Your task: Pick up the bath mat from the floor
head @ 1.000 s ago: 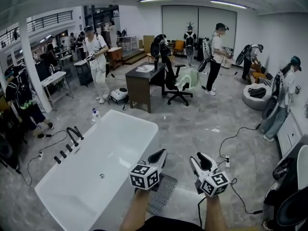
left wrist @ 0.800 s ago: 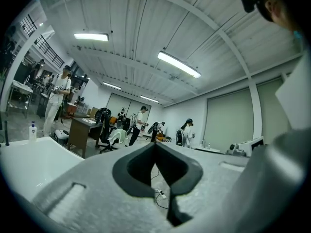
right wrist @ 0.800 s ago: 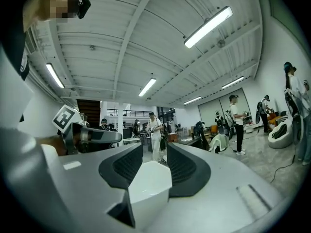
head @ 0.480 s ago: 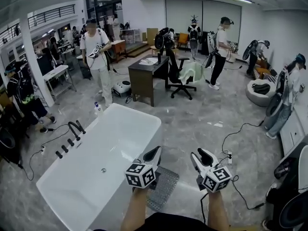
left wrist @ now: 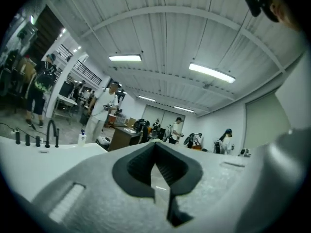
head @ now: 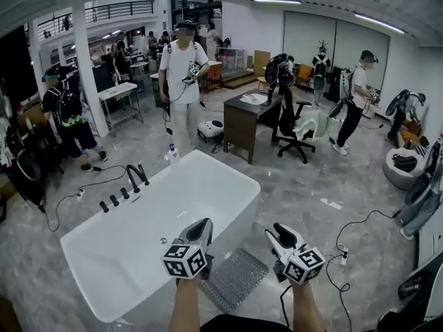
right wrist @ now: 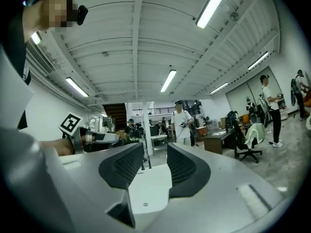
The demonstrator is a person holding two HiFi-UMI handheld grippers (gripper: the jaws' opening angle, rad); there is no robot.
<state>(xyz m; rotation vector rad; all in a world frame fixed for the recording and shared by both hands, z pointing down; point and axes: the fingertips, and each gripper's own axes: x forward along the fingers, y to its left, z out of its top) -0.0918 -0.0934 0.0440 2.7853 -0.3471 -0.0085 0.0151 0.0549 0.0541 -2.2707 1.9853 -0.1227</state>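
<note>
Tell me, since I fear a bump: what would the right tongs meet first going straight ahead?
Likely the tub: the right tongs aim left-forward over its rim. Height is unclear, so they might clear it.

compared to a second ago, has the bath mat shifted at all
No. The bath mat lies flat on the floor by the near right corner of the white bathtub, same as before. Only the head camera has turned.

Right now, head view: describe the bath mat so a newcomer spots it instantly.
Find the big white bathtub filling the lower left of the head view. On the grey floor beside its near right-hand corner lies the bath mat, flat. It is a small grey rectangle with a grid-textured surface, unlike the thin black cables to its right.
</note>
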